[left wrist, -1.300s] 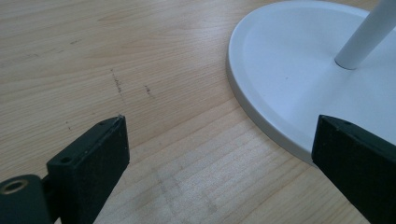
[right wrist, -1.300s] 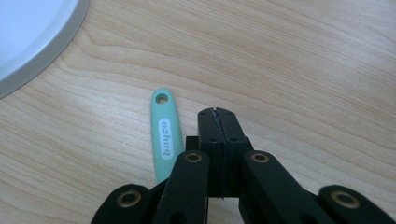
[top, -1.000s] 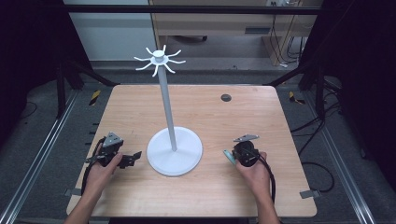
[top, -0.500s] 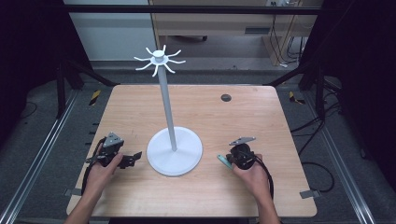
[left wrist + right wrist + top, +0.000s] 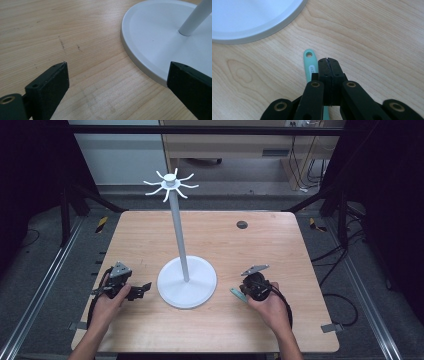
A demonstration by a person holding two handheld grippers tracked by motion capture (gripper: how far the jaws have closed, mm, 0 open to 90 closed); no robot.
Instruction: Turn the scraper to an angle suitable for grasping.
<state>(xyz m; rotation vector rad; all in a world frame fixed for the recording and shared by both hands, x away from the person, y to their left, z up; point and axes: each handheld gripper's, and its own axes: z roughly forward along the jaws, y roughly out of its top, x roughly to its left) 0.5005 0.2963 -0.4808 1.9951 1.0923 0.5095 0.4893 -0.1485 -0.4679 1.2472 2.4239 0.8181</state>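
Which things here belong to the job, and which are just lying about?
In the job:
- white hook stand
- teal tool with a hole in its handle, lying on the table under the shut right gripper
- left gripper, open beside the stand's base

Lying about:
- dark round fitting set in the table

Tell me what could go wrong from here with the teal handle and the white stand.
1. The right tool is shut with the flat teal plastic handle with a hole at its end lying beside its jaws, apparently not between them; lifting now may leave it on the wooden table.
2. The open left tool has one jaw by the rim of the white round-based stand; a push could shift the tall stand.
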